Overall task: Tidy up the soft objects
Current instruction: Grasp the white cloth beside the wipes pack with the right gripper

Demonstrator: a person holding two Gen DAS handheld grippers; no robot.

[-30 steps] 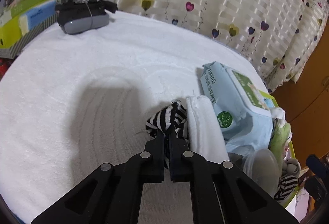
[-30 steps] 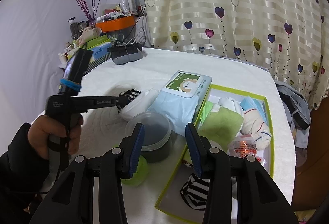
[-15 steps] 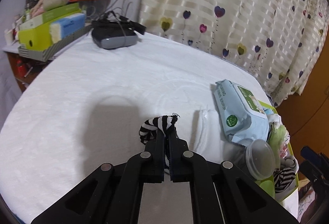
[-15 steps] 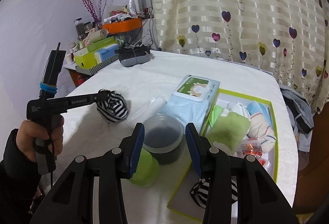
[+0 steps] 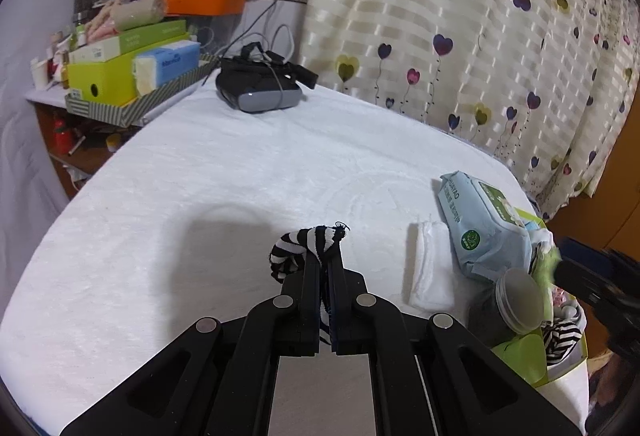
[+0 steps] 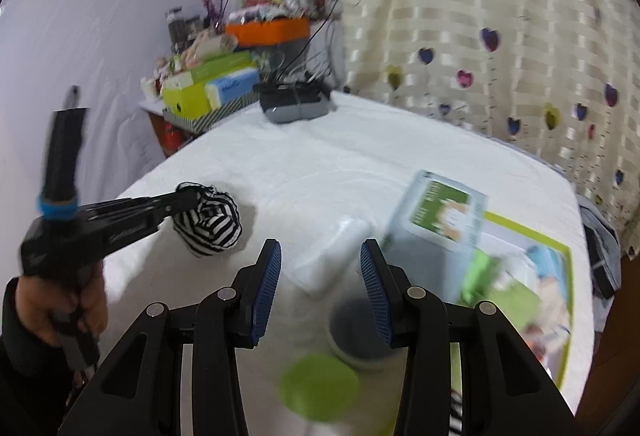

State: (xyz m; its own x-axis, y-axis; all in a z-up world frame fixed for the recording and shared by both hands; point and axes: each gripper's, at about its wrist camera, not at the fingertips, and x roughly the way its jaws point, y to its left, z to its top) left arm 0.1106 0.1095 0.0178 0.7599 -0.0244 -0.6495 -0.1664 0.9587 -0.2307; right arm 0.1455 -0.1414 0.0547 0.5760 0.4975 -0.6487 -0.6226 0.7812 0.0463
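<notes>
The white-covered desk (image 5: 200, 172) carries a green-rimmed box (image 6: 560, 248) at its right edge, apparently the collecting place, beside which a wet-wipe pack (image 5: 480, 220) and a folded white cloth (image 5: 428, 268) are laid. A striped black-and-white sock bundle (image 6: 210, 222) is clamped between the fingers of the left gripper (image 5: 328, 264) and held clear of the desk, presumably for carrying to that box. The right gripper (image 6: 320, 276) is held with its fingers apart and empty, the white cloth lying just beyond it, though that view is blurred.

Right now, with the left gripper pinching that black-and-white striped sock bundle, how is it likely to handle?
The striped sock bundle is probably soft and floppy: it sags below the left gripper, which is shut on just one edge. It looks light, since that thin pinch carries it. Its rounded shape might roll slightly if dropped.
</notes>
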